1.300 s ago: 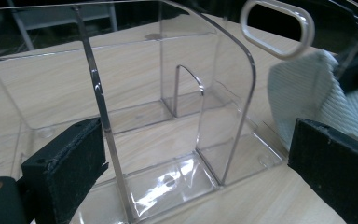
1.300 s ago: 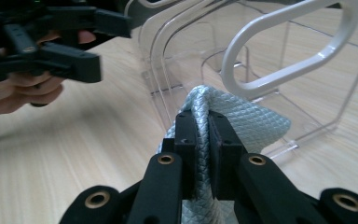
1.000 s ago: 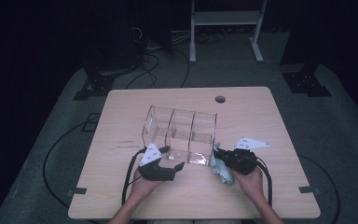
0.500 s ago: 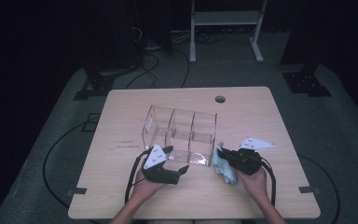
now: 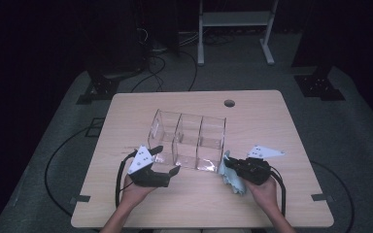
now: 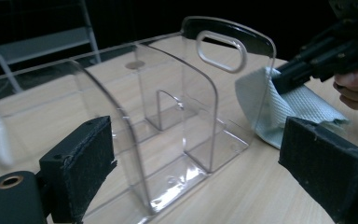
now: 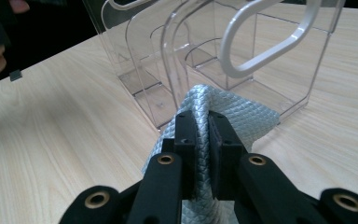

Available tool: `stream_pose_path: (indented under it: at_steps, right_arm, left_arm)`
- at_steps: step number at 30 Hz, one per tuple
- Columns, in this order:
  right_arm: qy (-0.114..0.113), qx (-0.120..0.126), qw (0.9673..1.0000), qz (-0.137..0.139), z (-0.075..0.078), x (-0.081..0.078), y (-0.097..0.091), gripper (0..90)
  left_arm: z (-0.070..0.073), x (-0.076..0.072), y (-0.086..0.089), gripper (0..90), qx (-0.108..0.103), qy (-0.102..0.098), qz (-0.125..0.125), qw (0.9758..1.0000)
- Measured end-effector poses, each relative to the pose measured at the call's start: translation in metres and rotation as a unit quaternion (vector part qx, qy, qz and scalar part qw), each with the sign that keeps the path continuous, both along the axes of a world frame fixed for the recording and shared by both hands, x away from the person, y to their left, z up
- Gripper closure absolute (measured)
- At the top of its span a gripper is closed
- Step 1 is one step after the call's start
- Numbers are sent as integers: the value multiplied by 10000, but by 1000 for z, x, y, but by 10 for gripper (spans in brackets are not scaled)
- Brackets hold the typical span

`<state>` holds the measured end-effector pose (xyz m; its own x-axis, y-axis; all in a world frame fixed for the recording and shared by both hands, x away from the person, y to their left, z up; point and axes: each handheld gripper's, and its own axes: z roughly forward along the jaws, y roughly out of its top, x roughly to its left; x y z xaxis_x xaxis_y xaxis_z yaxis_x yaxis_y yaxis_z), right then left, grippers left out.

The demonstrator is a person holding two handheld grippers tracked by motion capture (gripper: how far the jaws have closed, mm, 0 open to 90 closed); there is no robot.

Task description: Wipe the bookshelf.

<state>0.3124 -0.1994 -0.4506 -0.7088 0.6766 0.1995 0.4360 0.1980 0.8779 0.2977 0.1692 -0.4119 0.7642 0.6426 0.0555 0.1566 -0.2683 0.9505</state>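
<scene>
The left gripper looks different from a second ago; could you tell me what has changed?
The left gripper has drawn back from the clear organizer toward the table's near edge, its jaws just opening, nothing pressed between them. The right gripper stays put, clamped on the light-blue cloth beside the organizer, which has not shifted.

Both matte black two-jaw grippers, left point(image 5: 167, 164) and right point(image 5: 229, 164), carry pale grey three-cornered plates, trailing black cables and brass-coloured rivets; the left's jaw pads point(image 6: 82, 163) are coarse black foam. Forearms are bare.
</scene>
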Motion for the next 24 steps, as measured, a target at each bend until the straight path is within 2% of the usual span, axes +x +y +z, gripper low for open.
stream_pose_path:
  at_steps: [5,8,11,13,15,19,24]
  right_arm:
    - [-18,4,10000,34,2,-3,4,826]
    - [-52,19,10000,31,3,-4,4,827]
    - [-92,35,9999,45,6,-7,7,827]
    - [-113,53,9999,69,7,-10,8,827]
    - [-110,97,9998,115,8,-12,11,827]
    - [-142,59,9998,119,9,-12,15,827]
    - [-143,41,9999,73,8,-11,16,827]
  left_arm:
    - [9,5,19,82,-80,-94,191,9997]
    - [10,12,29,77,-83,-86,339,9994]
    - [5,20,36,70,-90,15,471,9989]
    - [-1,26,39,70,-19,120,537,9985]
    - [-8,33,41,71,-29,234,546,9982]
    - [-13,48,44,76,-219,375,452,9980]
    - [-18,65,41,77,-186,535,279,9980]
